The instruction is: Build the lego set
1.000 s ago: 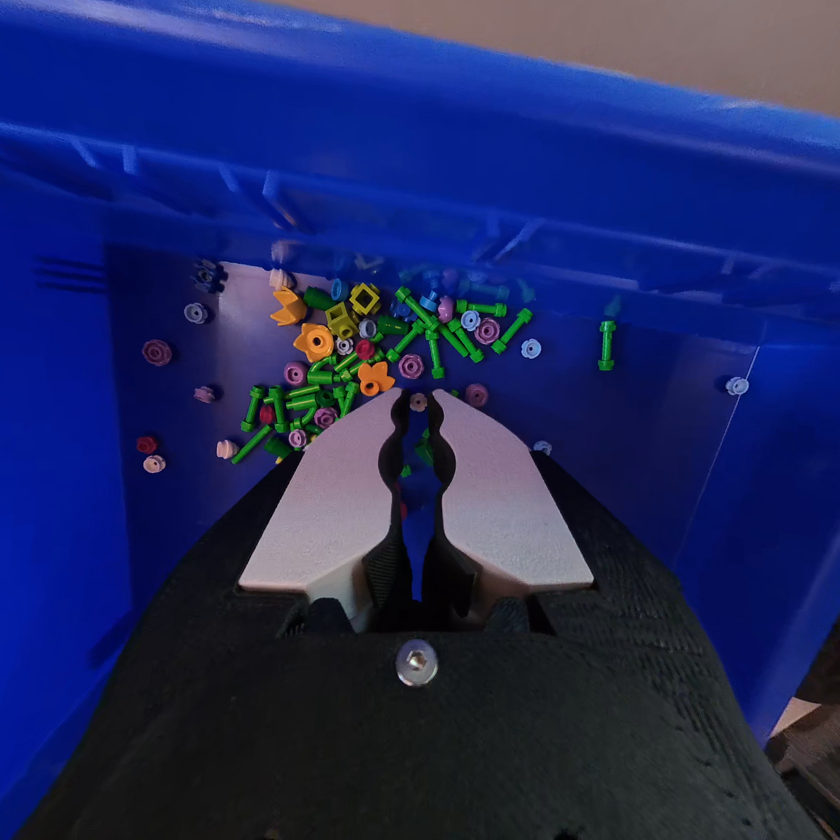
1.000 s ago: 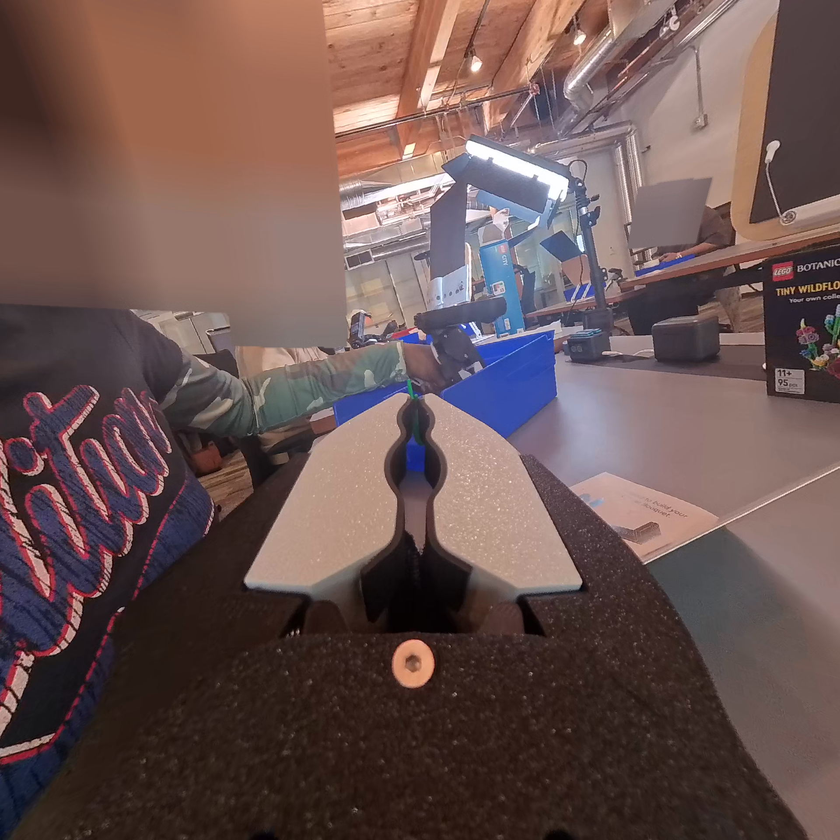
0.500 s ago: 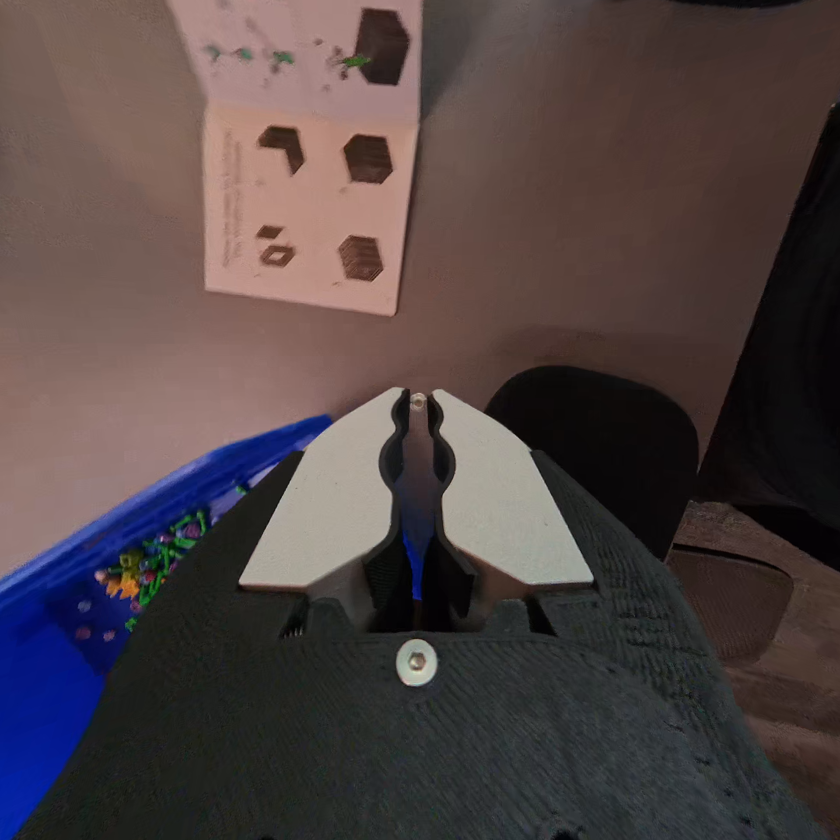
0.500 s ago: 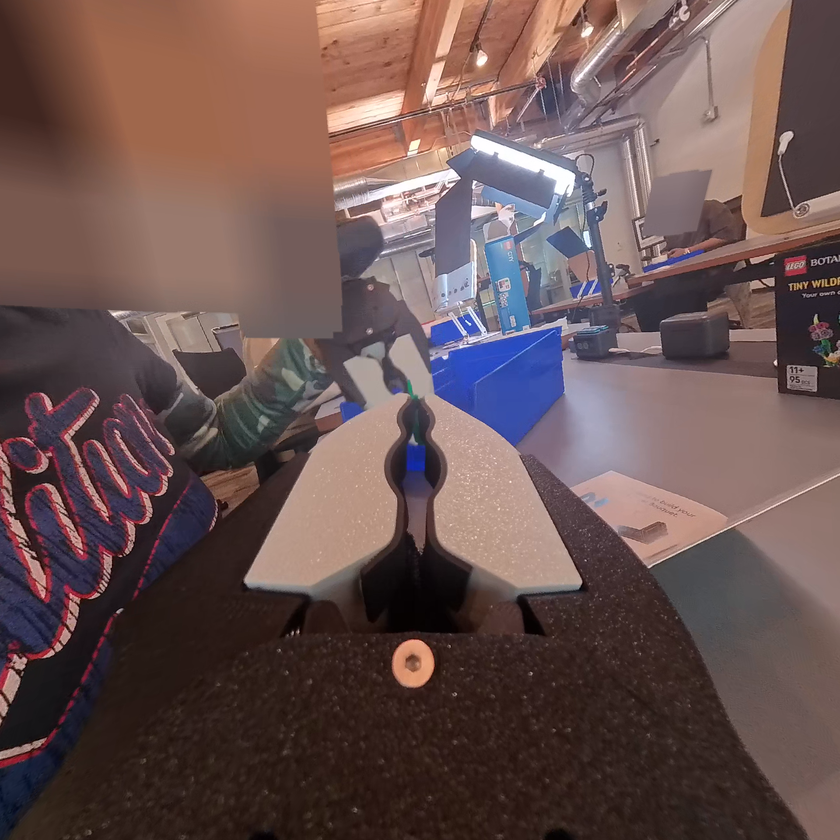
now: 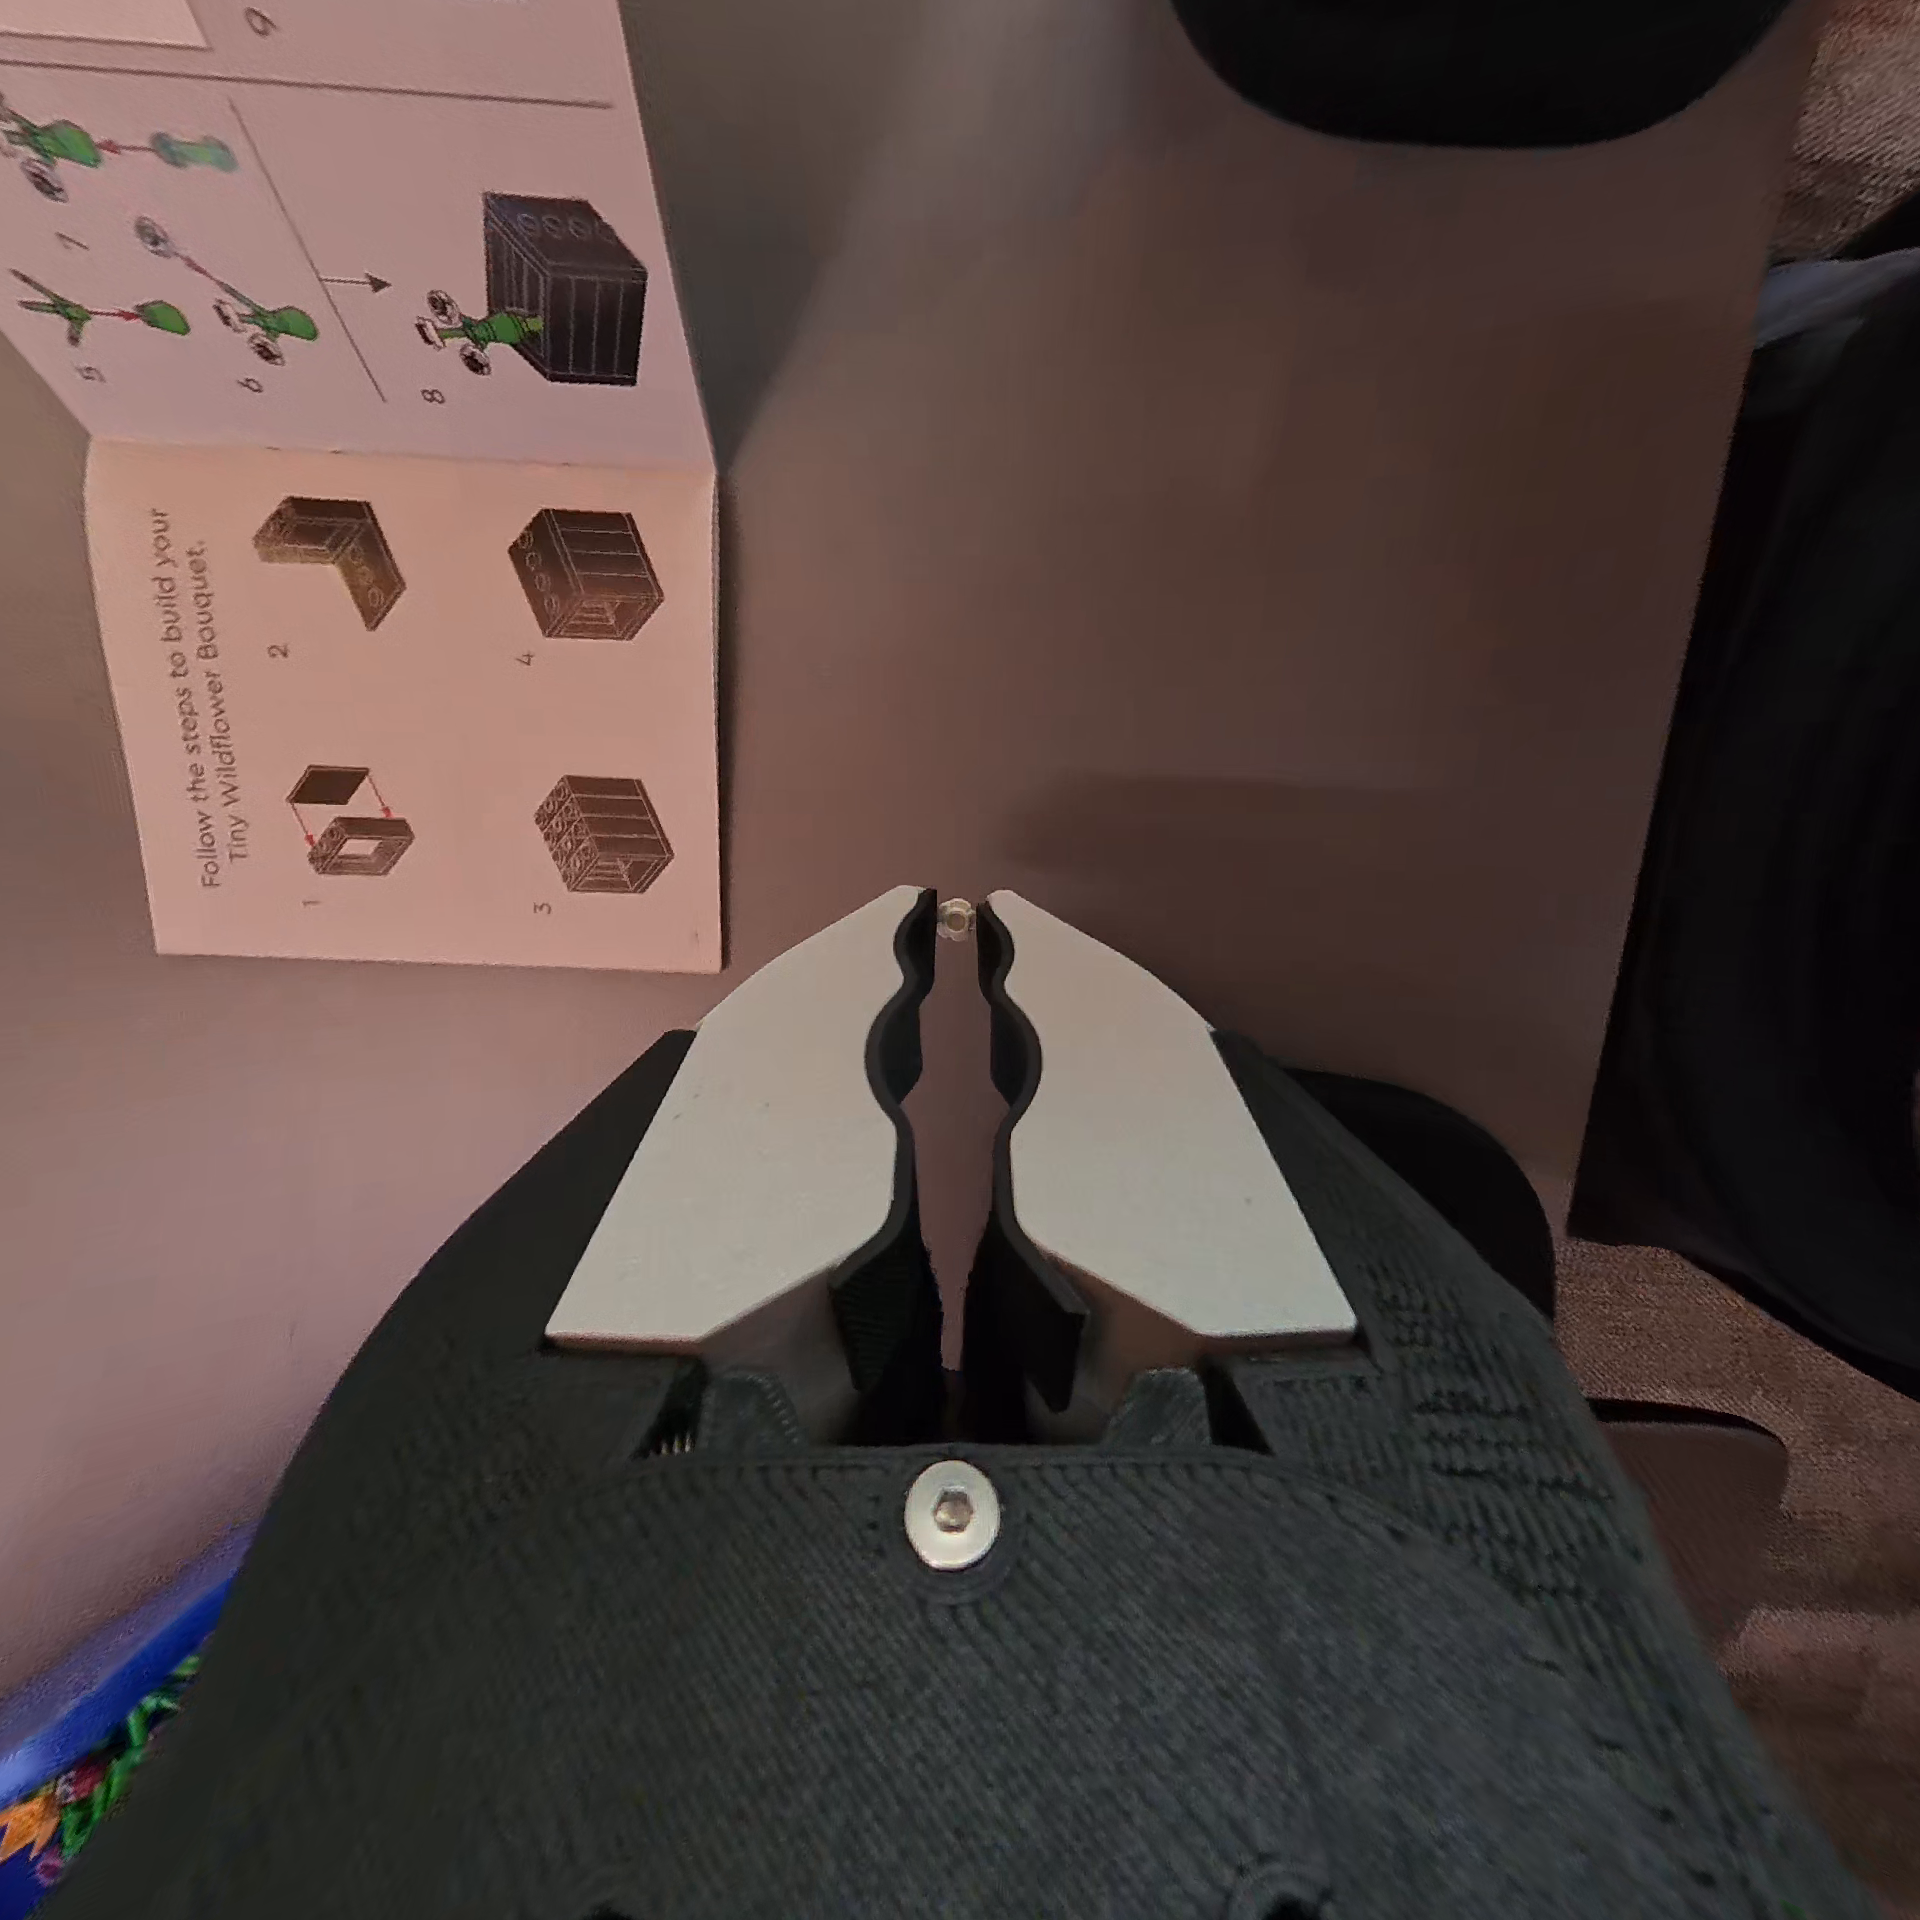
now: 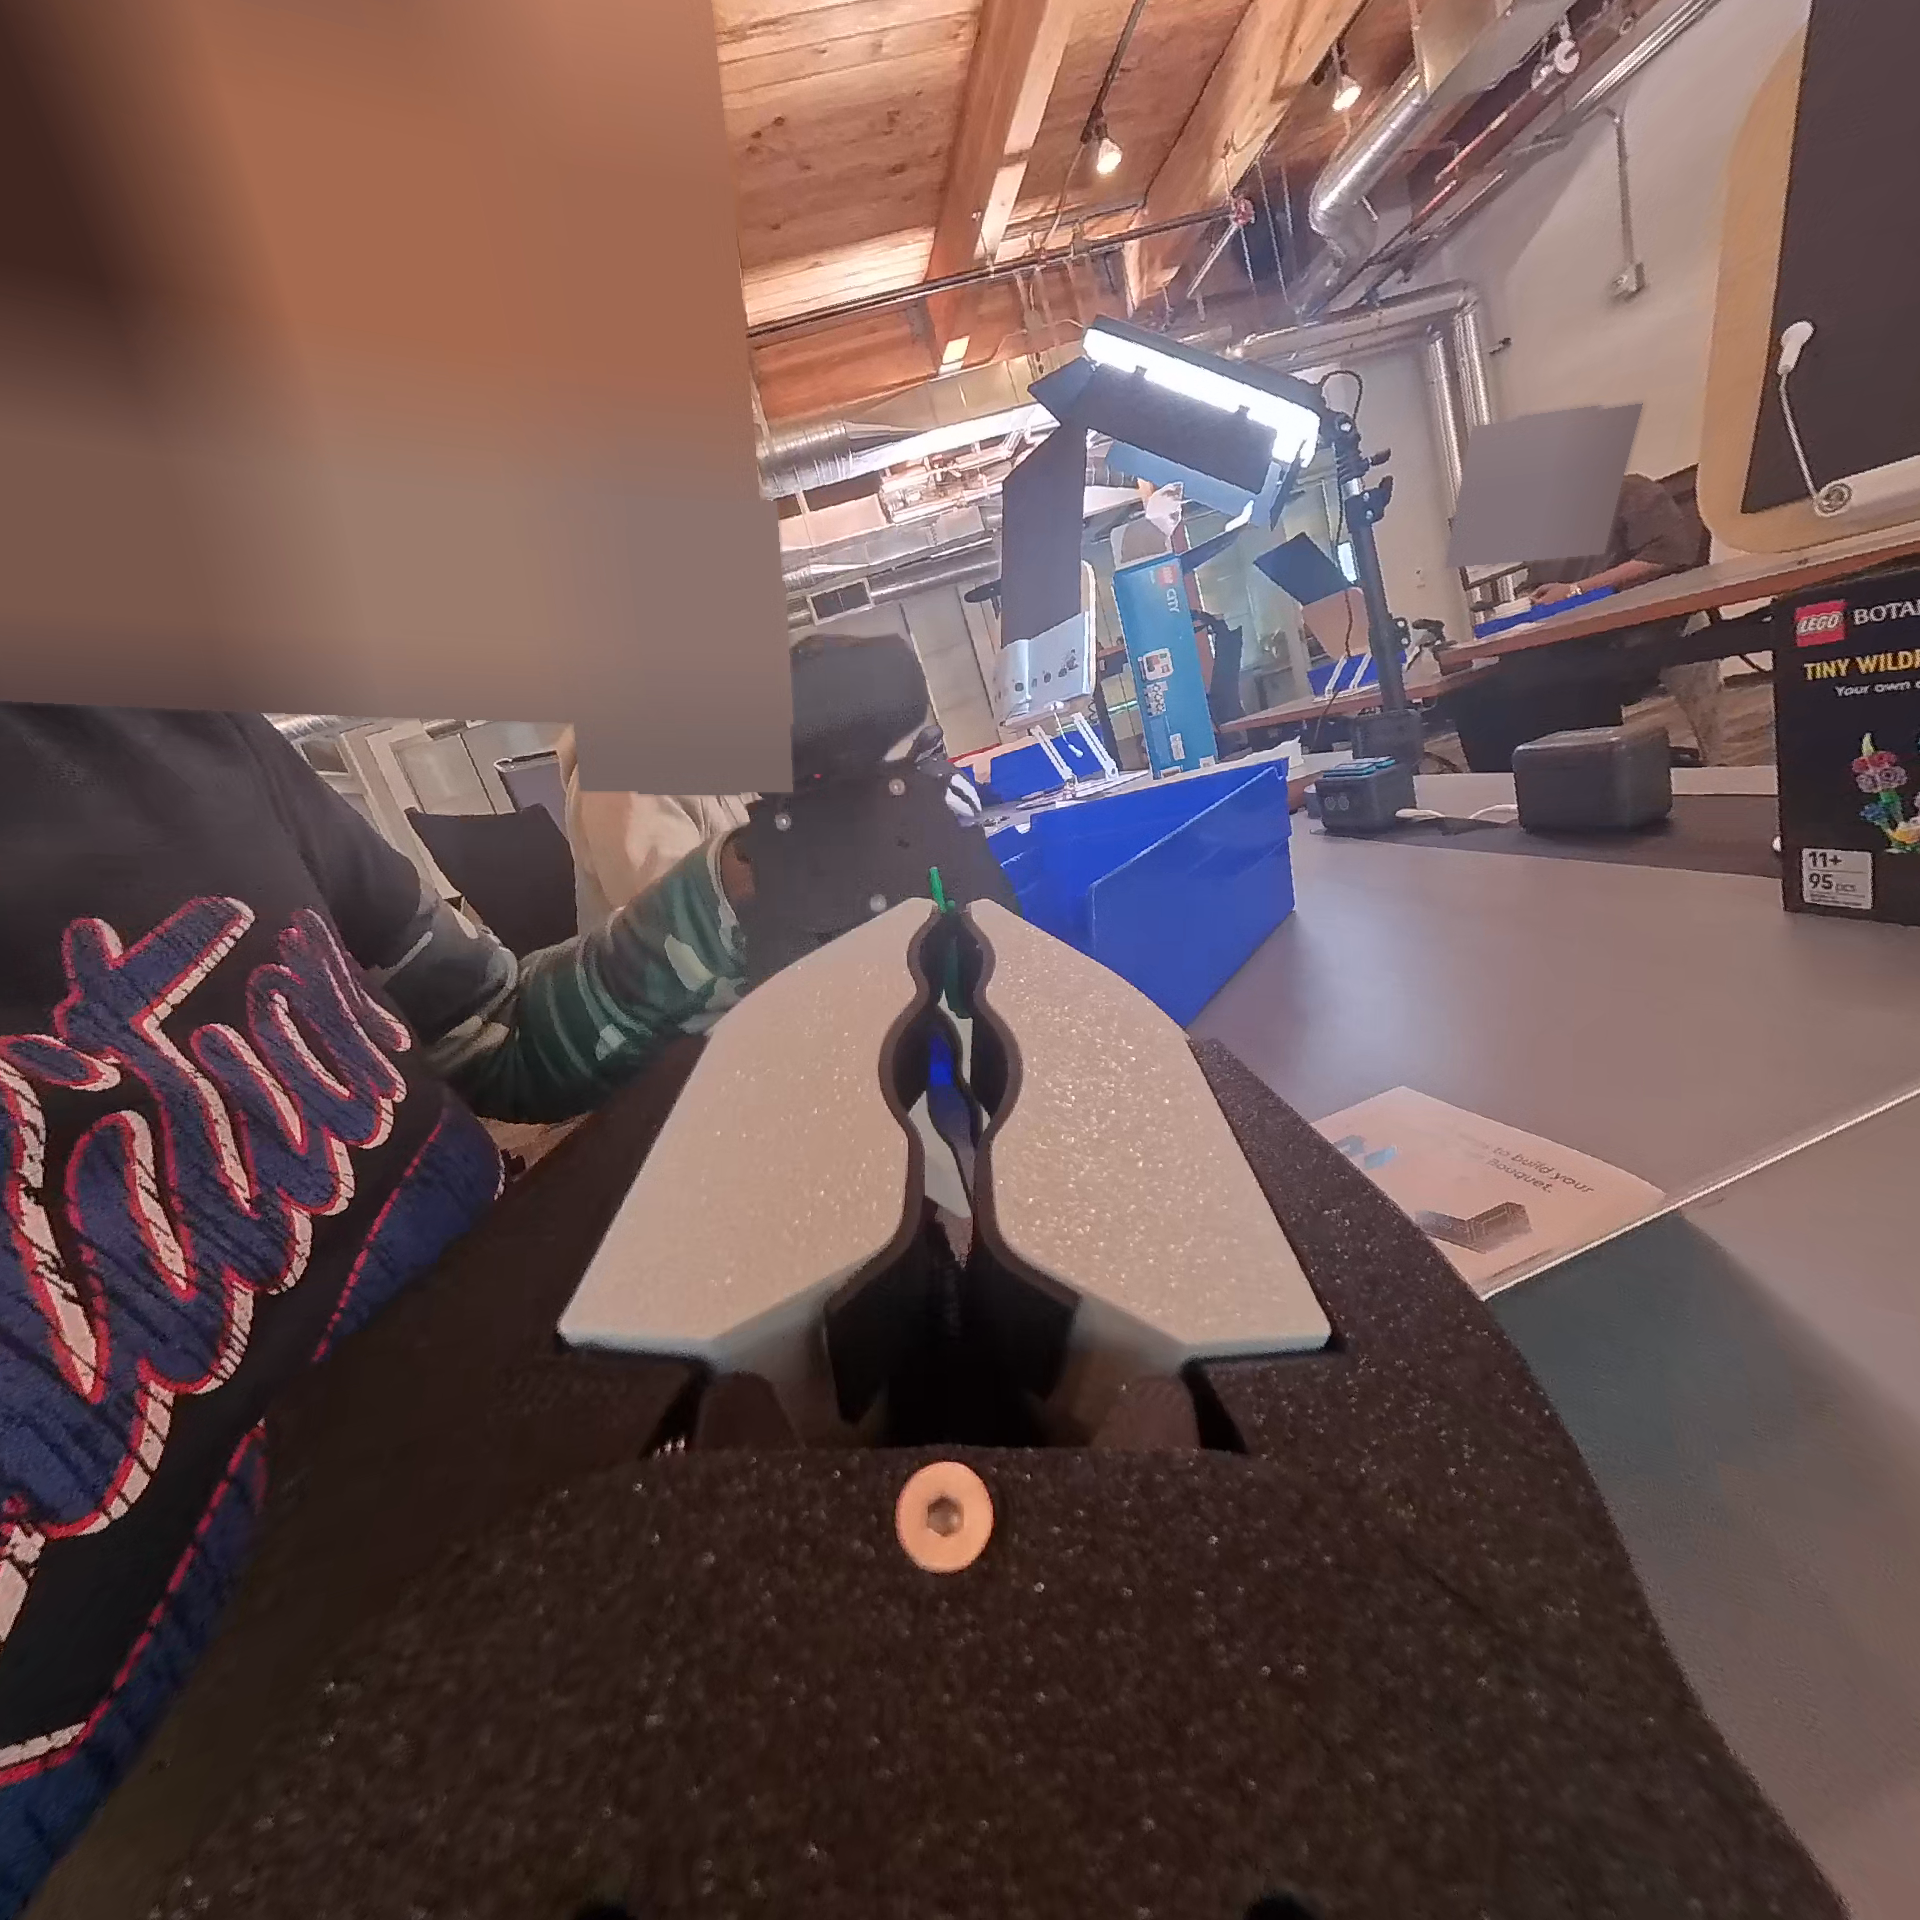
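Note:
My left gripper (image 5: 956, 914) is shut on a tiny pale round lego piece (image 5: 954, 920) pinched at its fingertips, held above the grey table (image 5: 1247, 520). My right gripper (image 6: 951, 914) is shut on a thin green lego stem (image 6: 940, 910) that sticks up past its tips. The left gripper's black body (image 6: 862, 821) shows just behind the stem in the right wrist view. The blue parts bin (image 6: 1174, 894) stands on the table beyond; its corner with coloured pieces (image 5: 73, 1808) shows at the bottom left of the left wrist view.
An open instruction booklet (image 5: 416, 582) lies on the table left of the left gripper, and also shows in the right wrist view (image 6: 1486, 1184). A black set box (image 6: 1849, 769) stands at the right. A person in a dark printed shirt (image 6: 187, 1091) sits close on the left. A black chair (image 5: 1455, 62) lies beyond. One gripper's finger ends stand about 15 cm off the other's.
The left gripper has lifted out of the blue bin with the pale piece and moved over the table beside the booklet. The right gripper has held nearly still with the green stem.

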The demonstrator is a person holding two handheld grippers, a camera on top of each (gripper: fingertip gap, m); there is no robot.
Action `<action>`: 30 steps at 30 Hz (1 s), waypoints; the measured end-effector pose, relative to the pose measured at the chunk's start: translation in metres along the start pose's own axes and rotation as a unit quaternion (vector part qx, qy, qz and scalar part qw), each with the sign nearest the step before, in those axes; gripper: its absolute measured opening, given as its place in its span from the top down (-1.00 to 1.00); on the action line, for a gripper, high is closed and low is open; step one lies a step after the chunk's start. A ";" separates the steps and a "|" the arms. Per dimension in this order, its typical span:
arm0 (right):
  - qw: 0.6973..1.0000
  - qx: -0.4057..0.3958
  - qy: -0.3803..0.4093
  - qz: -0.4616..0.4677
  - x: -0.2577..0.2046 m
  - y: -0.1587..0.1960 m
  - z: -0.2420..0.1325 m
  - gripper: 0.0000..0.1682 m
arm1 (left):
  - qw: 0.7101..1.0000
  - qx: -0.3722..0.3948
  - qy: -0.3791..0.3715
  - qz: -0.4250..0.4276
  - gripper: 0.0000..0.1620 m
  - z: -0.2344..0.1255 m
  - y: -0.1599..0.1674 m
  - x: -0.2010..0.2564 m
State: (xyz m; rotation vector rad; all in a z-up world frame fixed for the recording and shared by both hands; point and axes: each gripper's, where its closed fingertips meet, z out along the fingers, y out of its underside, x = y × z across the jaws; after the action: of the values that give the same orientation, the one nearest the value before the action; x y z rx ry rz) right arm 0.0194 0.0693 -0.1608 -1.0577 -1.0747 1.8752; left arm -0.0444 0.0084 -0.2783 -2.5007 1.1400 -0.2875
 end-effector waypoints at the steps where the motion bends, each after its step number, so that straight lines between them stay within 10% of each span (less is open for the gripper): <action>1: 1.000 0.000 0.000 0.000 0.000 0.000 0.000 0.99 | 1.000 -0.005 0.000 0.003 0.91 0.004 -0.001 0.000; 30: 1.000 0.010 0.003 0.006 0.003 -0.002 -0.002 0.99 | 0.999 -0.022 0.025 -0.002 0.77 0.028 -0.003 0.008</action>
State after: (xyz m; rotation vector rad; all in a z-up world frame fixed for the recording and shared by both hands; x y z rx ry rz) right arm 0.0206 0.0735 -0.1602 -1.0598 -1.0470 1.8880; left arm -0.0277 0.0111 -0.3018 -2.5486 1.1719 -0.3300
